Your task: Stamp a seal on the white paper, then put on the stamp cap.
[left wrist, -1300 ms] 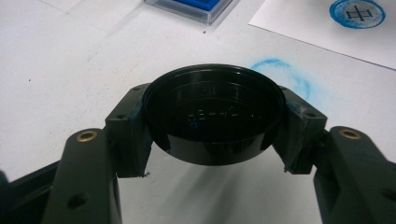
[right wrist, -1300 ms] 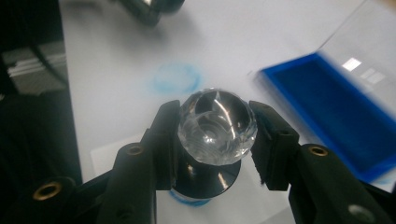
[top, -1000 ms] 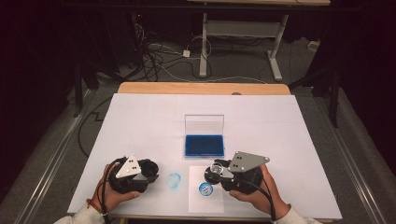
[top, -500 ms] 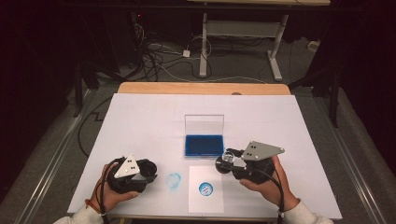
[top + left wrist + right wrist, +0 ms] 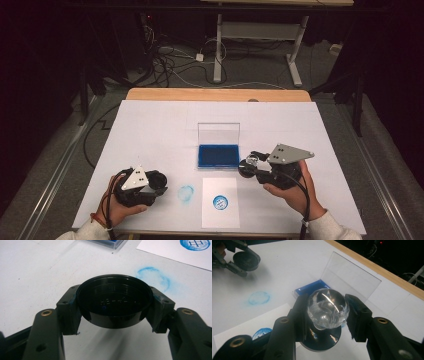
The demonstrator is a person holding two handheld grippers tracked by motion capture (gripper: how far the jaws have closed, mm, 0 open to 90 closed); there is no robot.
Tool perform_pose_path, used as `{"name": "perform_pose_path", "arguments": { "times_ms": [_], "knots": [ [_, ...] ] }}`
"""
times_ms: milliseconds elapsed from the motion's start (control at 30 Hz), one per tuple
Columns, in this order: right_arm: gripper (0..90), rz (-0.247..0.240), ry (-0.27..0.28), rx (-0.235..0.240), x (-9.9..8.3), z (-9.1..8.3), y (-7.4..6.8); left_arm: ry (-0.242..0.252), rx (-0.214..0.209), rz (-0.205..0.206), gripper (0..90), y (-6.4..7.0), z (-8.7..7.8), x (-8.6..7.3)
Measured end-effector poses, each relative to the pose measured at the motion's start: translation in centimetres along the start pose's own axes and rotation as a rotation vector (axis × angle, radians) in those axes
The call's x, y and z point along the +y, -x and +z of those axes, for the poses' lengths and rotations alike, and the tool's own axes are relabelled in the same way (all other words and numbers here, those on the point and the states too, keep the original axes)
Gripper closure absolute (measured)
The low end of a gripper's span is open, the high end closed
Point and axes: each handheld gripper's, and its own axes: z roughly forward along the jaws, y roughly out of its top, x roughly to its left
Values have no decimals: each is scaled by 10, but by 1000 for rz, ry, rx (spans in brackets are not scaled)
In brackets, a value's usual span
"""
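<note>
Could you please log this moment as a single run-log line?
right tool: shut on stamp, beside ink pad | left tool: shut on black cap | paper: blue print

1. The right gripper clamps the clear knob of a stamp, its black round base below.
2. Just behind the stamp lies the blue ink pad, clear lid raised.
3. Left of the stamp: a blue smudge and white paper with a blue print.
4. Far left of the stamp, the left gripper holds a black cap.
</note>
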Motion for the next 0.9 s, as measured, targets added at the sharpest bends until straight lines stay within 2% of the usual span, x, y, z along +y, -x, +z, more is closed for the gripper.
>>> {"name": "perform_pose_path", "arguments": {
  "times_ms": [433,733,900],
  "knots": [
    [570,16,24,-22,1,-9,5,-3,-3,4,367,2,1,1],
    [570,20,44,-25,3,-11,10,-3,-5,-8,367,3,1,0],
    [570,29,46,-29,1,-13,10,-9,-9,4,368,3,4,4]
  ]
}}
